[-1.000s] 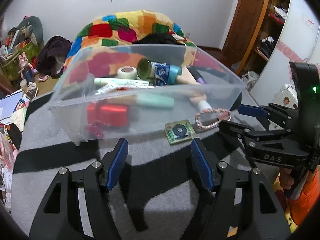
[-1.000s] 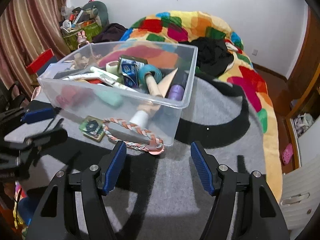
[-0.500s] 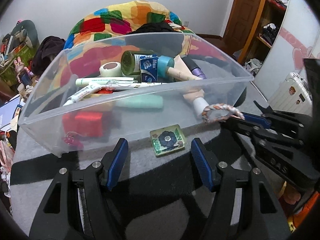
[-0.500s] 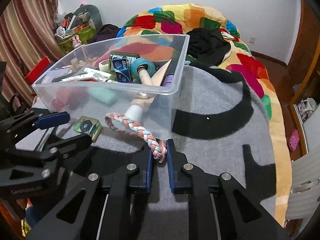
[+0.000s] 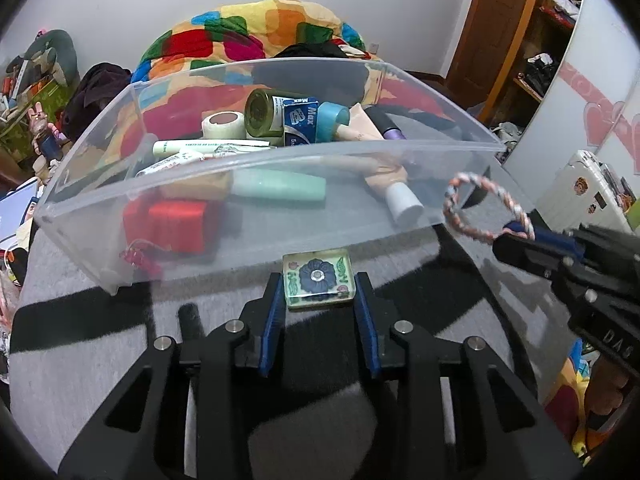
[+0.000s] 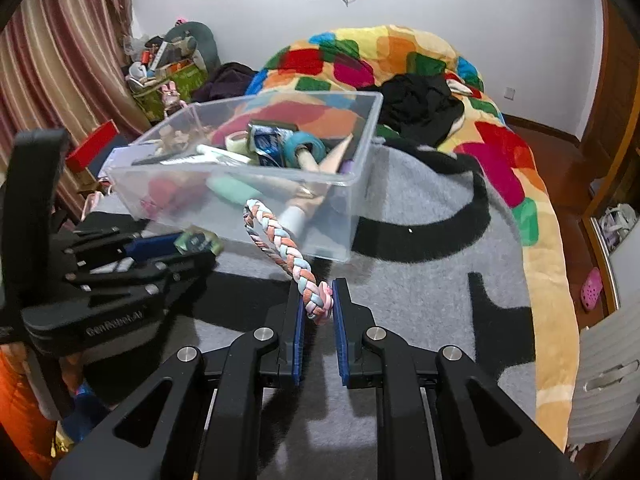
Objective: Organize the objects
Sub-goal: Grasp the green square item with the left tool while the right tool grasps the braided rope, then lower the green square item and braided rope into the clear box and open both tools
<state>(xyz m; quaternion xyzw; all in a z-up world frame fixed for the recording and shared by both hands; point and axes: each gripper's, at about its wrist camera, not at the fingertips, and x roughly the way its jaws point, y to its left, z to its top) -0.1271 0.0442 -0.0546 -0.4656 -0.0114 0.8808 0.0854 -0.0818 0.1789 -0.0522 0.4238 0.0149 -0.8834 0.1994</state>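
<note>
A clear plastic bin [image 5: 264,216] [image 6: 336,236] holding tape rolls, tubes and a red box stands on the grey and black blanket [image 5: 92,344]. My left gripper [image 5: 318,292] is shut on a small square green tile with a dark flower [image 5: 318,280], right in front of the bin's near wall; the tile also shows in the right wrist view [image 6: 198,241]. My right gripper [image 6: 318,308] is shut on one end of a braided pink, white and blue loop [image 6: 286,254] and holds it up off the blanket beside the bin; the loop shows at the right of the left wrist view [image 5: 486,208].
A colourful patchwork quilt [image 6: 400,64] with dark clothes on it lies behind the bin. Clutter and a striped curtain [image 6: 60,72] stand at the left. A wooden door [image 5: 504,20], shelves and a white suitcase [image 5: 584,192] are at the right.
My left gripper has moved forward and shut on the green tile. My right gripper, shut on the braided loop half a second ago, has lifted it off the blanket.
</note>
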